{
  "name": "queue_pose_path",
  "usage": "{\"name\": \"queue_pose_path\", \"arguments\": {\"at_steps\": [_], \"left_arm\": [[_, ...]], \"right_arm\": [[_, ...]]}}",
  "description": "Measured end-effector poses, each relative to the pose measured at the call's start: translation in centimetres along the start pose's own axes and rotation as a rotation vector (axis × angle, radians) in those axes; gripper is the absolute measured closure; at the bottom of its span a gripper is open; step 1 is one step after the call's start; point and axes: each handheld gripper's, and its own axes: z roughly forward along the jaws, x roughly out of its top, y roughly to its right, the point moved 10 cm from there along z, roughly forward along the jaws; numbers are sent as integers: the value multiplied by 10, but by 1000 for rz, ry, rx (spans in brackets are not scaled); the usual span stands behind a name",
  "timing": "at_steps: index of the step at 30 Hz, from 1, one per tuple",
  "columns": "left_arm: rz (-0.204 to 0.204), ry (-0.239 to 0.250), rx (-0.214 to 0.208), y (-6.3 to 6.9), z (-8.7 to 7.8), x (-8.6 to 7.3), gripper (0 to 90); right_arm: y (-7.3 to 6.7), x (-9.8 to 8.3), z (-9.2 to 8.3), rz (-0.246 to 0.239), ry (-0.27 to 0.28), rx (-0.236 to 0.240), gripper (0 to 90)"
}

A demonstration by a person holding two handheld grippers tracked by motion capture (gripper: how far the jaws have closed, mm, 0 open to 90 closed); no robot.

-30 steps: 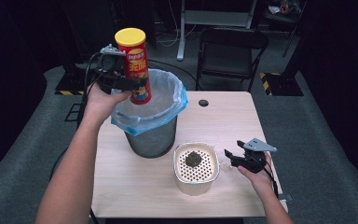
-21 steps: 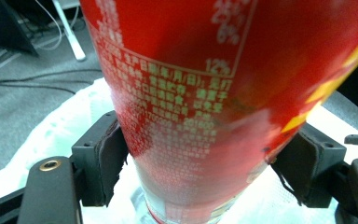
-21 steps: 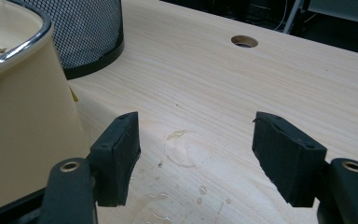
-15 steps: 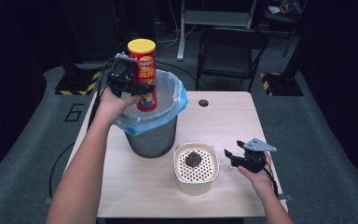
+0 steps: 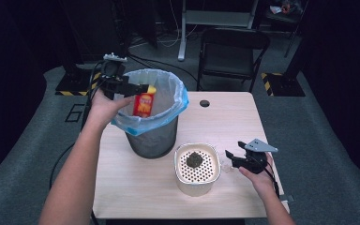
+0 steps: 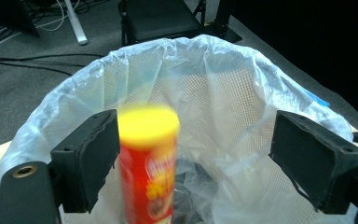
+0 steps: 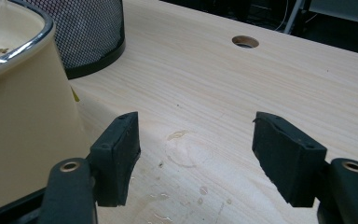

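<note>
Nearest, right gripper (image 5: 232, 158): resting low over the table (image 5: 225, 117) just beside the basket, jaws apart with nothing between them; idle, likely waiting its turn.
Strainer basket (image 5: 197, 180): cream, perforated insert, a dark clump in its middle; parked at the near edge, probably next for emptying.
Wet marks (image 7: 182, 154): small drips on the wood between the right jaws.
Waste bin (image 5: 152, 138): black mesh, lined with a pale blue bag (image 5: 178, 96) folded over the rim to catch refuse.
Left gripper (image 6: 193, 158): held over the bin mouth, jaws just spread wide, pads no longer pressing the can.
Chip can (image 6: 148, 163): red, yellow lid, upright, blurred, released and dropping into the bag.
Farthest, chair (image 5: 229, 56): dark, behind the table.
</note>
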Motion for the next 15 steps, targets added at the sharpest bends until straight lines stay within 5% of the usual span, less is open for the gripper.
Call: {"name": "queue_pose_path", "arguments": {"at_steps": [15], "left_arm": [[19,-6,-5,-10,-37,-32,245]], "right_arm": [[1,0,-1,-5,-1,-2,315]]}}
